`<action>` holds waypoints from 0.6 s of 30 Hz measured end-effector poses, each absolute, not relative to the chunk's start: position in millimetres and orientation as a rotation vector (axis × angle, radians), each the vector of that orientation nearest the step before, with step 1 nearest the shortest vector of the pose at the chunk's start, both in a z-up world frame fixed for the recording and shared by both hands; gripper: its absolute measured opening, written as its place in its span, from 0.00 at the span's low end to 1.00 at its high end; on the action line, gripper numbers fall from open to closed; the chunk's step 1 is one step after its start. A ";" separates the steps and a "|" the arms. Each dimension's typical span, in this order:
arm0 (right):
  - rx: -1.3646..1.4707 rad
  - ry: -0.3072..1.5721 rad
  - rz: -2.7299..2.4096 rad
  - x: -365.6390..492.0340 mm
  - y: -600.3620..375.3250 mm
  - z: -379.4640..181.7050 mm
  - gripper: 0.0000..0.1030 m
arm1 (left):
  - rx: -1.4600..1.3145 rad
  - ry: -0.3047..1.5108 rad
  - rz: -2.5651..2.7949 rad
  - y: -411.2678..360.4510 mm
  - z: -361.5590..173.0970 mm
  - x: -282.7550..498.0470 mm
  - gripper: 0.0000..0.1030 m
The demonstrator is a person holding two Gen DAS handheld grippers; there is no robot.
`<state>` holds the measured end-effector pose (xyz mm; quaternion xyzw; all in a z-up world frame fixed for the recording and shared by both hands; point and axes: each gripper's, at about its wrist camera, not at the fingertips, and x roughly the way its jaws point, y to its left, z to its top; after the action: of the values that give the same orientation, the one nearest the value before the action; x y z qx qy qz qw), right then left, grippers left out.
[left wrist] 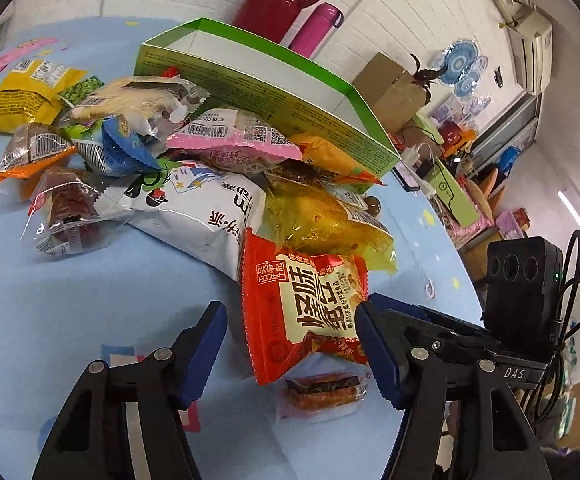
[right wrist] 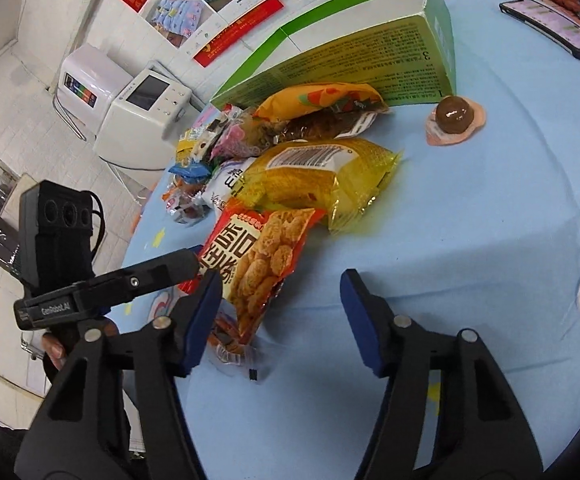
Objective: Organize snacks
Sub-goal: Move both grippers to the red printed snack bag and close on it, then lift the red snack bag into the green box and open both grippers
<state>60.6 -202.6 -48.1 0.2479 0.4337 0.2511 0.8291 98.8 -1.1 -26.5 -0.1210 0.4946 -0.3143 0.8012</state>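
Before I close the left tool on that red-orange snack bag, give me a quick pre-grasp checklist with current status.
1. Left tool open: ok, jaws spread wide.
2. Red-orange snack bag between the fingers: ok, it lies in the gap, near the right-hand finger.
3. Bag free of the pile: not ok, its far end is tucked under the yellow packet.
4. Nothing else in the bite: cannot tell, a small sausage packet lies just beneath the bag.
5. Right tool out of the way: ok, open, holding nothing.
6. Green box open to receive snacks: ok.
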 end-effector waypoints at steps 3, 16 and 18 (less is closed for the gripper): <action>0.533 0.927 0.531 65.1 -200.6 -49.1 0.58 | -0.240 1.074 -0.671 -3.0 -28.5 101.2 0.62; 0.497 0.916 0.574 58.3 -191.8 -38.0 0.31 | -0.226 1.066 -0.710 -13.7 -20.4 88.7 0.36; 0.483 0.883 0.581 54.0 -191.2 -25.1 0.31 | -0.211 1.024 -0.716 -14.7 -5.3 82.9 0.36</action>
<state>54.0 -191.2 -25.1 0.2282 0.4173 0.2744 0.8358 82.9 -14.7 -5.3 -0.0985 0.4786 -0.3343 0.8059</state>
